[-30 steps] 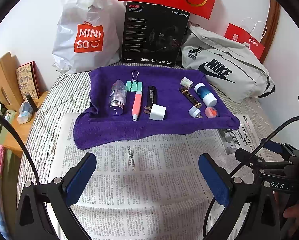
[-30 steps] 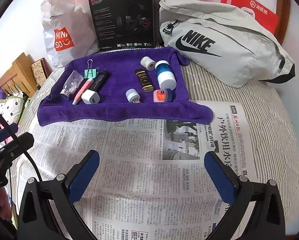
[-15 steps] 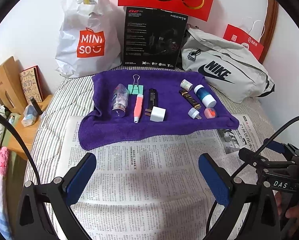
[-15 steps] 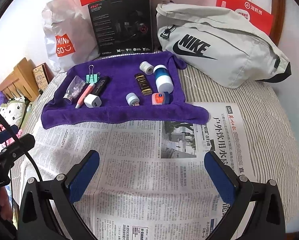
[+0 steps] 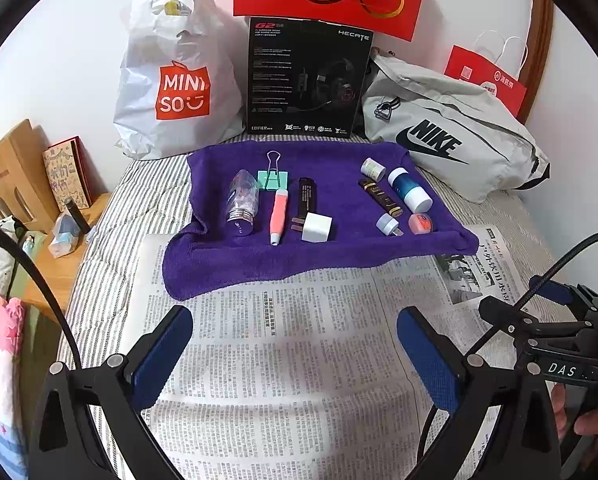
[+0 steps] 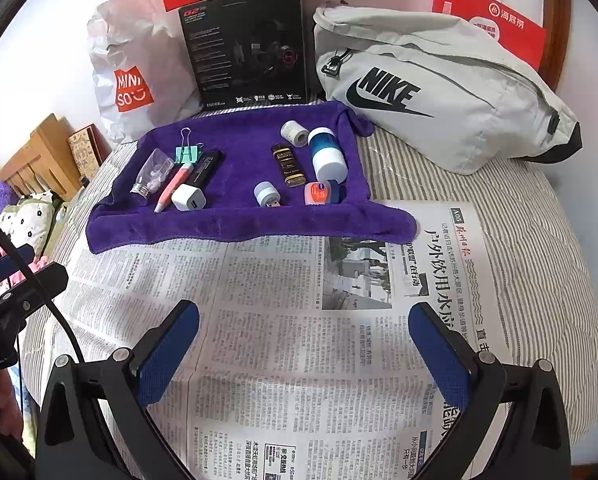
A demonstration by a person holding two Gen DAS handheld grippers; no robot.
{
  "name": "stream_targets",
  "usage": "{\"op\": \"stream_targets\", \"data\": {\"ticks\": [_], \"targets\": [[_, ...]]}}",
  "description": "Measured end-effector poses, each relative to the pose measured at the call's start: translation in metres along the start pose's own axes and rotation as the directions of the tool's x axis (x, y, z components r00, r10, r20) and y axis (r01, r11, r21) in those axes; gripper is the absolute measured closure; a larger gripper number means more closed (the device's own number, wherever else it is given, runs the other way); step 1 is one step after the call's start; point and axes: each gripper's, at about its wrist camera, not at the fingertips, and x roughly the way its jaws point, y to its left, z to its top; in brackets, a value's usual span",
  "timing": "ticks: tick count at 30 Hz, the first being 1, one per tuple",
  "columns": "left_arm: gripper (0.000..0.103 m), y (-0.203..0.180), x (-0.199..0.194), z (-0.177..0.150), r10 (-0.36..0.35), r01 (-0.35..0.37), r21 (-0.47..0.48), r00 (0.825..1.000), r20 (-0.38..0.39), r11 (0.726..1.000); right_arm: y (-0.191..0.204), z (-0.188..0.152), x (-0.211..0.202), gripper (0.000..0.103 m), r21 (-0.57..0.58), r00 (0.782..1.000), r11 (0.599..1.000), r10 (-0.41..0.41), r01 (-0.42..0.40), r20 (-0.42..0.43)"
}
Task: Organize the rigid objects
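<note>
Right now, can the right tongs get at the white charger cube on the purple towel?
Probably yes: the right tongs are open over bare newspaper, and the charger cube sits near the towel's front edge, though a pink pen lies close beside it.

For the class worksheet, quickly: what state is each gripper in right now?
Left gripper: open, jaws wide apart, holding nothing.
Right gripper: open, jaws wide apart, holding nothing.

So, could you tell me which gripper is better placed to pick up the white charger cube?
Probably left: the left gripper, open, lines up with the white charger cube; it lies off toward the left of the right gripper.
</note>
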Motion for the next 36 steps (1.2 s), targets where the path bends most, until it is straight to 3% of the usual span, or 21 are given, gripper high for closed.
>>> {"op": "stream_targets", "data": {"ticks": [36], "targets": [[0.0, 0.0034, 0.0027, -0.0009, 0.009, -0.009, 0.003, 1.0, -0.017, 1.0, -0.0005, -0.0001, -0.006, 0.0, -0.012, 1.0, 1.0, 0.008, -0.008, 0.007]]}}
